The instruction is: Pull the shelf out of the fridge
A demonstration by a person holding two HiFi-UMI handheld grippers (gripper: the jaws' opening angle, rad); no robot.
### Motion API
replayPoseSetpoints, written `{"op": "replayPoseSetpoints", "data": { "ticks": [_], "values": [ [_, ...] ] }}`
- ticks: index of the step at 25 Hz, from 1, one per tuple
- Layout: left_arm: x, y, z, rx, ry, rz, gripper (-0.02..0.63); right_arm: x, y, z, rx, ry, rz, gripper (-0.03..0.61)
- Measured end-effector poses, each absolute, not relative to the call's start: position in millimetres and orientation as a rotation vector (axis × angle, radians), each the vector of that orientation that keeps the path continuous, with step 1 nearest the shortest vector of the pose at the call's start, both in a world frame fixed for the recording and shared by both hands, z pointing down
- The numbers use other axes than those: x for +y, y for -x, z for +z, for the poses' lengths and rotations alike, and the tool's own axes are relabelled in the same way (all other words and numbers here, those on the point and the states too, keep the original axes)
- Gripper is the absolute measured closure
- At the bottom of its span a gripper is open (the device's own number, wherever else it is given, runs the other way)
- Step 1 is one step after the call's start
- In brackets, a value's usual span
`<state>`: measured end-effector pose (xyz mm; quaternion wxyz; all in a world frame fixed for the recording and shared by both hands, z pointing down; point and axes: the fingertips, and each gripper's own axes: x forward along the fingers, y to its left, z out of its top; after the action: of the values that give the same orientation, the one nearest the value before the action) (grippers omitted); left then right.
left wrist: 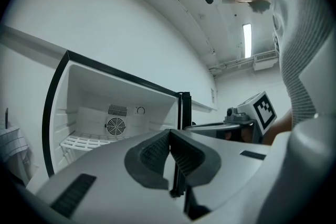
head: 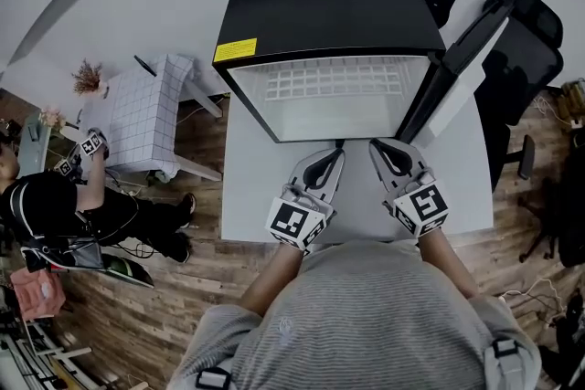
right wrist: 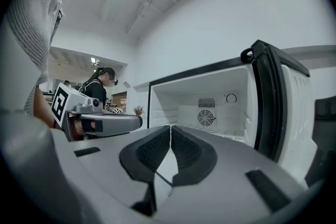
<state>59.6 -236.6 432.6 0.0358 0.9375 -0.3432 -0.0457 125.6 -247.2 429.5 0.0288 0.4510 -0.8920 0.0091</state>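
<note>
Head view: the left gripper and right gripper hover side by side over the worktop, before the open fridge, with the shelf inside, ahead of both jaws. Left gripper view: jaws together, empty, shelf ahead-left. Right gripper view: jaws together, empty, shelf ahead-right.

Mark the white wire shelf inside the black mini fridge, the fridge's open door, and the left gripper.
White wire shelf (head: 334,79): head view, middle of the grid.
Open fridge door (head: 464,79): head view, its white inner lining.
Left gripper (head: 337,152): head view, between its closed fingertips.
</note>
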Motion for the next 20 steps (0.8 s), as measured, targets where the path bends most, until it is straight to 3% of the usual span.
{"op": "replayPoseSetpoints", "data": {
  "ticks": [16, 20],
  "values": [
    [-308, -29, 457, -0.955, -2.039, -0.705, 0.598, -263, -124, 428, -2.729, -1.381, -0.032, 0.565],
    [-320, -31, 471, -0.872, -1.84, -0.786, 0.521, -265, -134, 423, -2.708, -1.418, -0.049, 0.565]
  ]
}}
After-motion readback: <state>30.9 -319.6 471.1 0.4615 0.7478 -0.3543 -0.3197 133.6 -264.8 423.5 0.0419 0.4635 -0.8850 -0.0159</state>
